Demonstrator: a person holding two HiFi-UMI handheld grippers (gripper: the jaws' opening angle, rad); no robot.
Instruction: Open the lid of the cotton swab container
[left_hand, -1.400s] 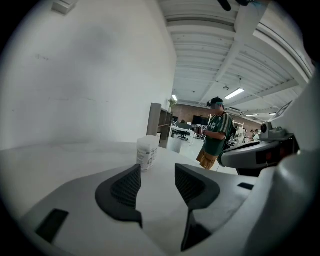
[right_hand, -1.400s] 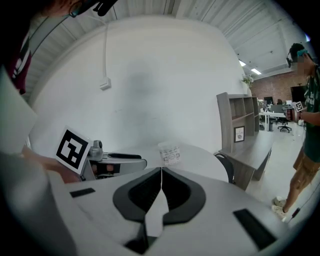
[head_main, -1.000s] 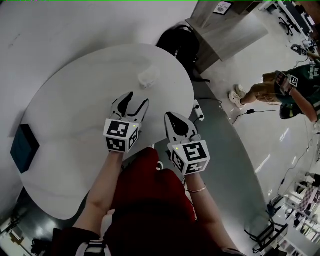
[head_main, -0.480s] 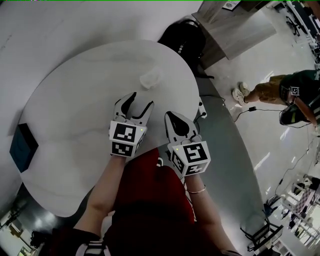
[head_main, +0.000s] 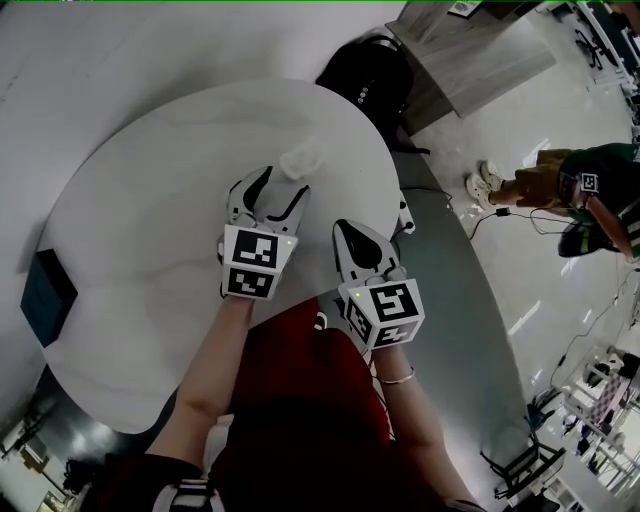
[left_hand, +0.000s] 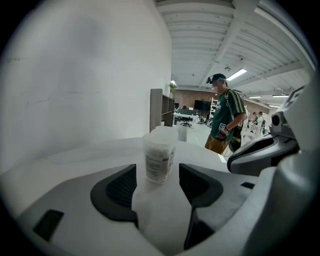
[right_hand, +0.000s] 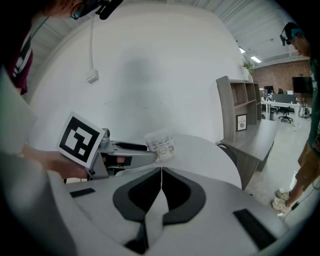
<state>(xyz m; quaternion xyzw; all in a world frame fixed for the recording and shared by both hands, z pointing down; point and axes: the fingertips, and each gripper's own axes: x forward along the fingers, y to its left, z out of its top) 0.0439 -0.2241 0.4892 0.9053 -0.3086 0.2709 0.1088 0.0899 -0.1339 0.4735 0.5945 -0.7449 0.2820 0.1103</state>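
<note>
Standing upright on the round white desk (head_main: 150, 230), toward its far right edge: a small clear cotton swab container (head_main: 300, 158) with a printed label, lid (left_hand: 160, 136) on top and closed. Touches neither tool.

Just behind it on the person's side, the left hand-held gripper (head_main: 282, 183), pointing at it and tilted down toward the desk. Holds its jaws wide apart, having just been opening them. Lines the container up with the gap in the left gripper view, yet presses nothing, the dark pads (left_hand: 120, 186) clear of the container's sides.

To the right and nearer the person, the right hand-held gripper (head_main: 350, 235), over the near right edge of the desk and well short of the container. Keeps its jaws together with nothing between them, the two pads meeting in a thin line in the right gripper view. Looks past the left tool's marker cube (right_hand: 80, 139) to the container beyond.

At the desk's left edge, well apart from all this, a dark blue box (head_main: 48, 290). Beyond the far rim, a black chair (head_main: 365, 85) and a grey wooden shelf unit (head_main: 470, 55). Out on the floor to the right, a person in a green shirt (head_main: 590, 190), standing.
</note>
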